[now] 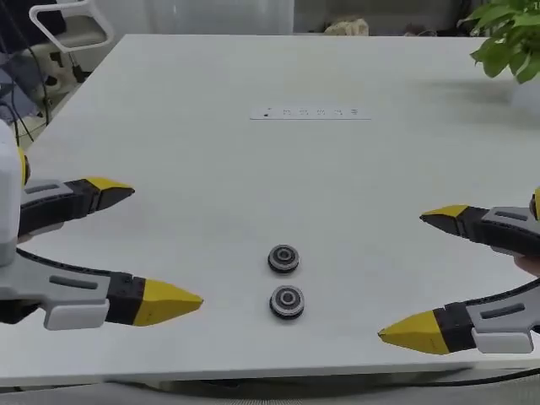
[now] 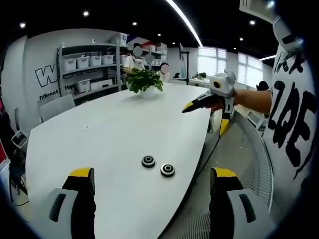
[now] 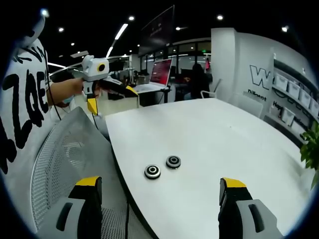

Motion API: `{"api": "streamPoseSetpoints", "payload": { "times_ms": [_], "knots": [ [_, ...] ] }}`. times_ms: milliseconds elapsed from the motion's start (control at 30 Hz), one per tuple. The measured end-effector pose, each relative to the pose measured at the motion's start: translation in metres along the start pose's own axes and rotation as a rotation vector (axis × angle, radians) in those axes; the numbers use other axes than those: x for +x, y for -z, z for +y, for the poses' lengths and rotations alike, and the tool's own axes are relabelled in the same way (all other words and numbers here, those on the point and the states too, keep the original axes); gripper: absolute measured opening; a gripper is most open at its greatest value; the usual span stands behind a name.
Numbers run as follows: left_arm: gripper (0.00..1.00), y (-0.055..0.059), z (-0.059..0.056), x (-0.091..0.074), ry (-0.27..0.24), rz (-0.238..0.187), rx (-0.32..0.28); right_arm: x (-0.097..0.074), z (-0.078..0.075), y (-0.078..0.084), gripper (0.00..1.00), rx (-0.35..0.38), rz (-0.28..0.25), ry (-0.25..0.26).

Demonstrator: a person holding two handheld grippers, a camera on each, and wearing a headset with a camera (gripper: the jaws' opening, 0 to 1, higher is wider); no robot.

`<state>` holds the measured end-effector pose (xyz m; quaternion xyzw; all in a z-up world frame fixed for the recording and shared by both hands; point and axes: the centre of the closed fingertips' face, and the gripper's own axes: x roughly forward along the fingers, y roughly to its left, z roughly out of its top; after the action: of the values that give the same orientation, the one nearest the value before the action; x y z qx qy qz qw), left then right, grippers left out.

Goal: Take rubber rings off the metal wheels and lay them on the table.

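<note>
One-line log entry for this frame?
left gripper: open, hovering | right gripper: open, hovering | far wheel, near wheel: on table, rings on, untouched

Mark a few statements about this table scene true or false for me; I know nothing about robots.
1. Two small round metal wheels, the farther wheel and the nearer wheel, lie on the white table. True.
2. The yellow-tipped left gripper is clamped on a wheel. False: its jaws are open and hold nothing.
3. The black rubber rings lie loose on the table. False: each wheel wears its ring.
4. The wheels sit between the left gripper and the yellow-tipped right gripper. True.
5. A green leafy plant stands at the table's near edge. False: it is at the far right corner.
</note>
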<state>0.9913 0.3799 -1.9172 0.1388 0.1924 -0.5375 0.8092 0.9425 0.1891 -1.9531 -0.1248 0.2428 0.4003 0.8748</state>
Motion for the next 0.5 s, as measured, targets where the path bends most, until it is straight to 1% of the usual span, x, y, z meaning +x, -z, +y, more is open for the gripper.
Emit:
{"api": "streamPoseSetpoints", "payload": {
  "times_ms": [167, 300, 500],
  "knots": [
    [0.96, -0.0003, -0.0001, 0.0017, 0.002, -0.005, -0.001, -0.0016, -0.0011, -0.0012, 0.98, 0.001, -0.006, 0.004],
    [0.96, 0.0011, -0.0005, 0.0026, 0.006, 0.002, 0.001, -0.0014, -0.0017, -0.0015, 0.98, 0.005, -0.011, 0.006],
    [0.96, -0.0008, 0.0001, 0.0044, 0.01, 0.001, 0.006, 0.0013, -0.0012, -0.0027, 0.97, 0.005, -0.019, 0.003]
  ]
}}
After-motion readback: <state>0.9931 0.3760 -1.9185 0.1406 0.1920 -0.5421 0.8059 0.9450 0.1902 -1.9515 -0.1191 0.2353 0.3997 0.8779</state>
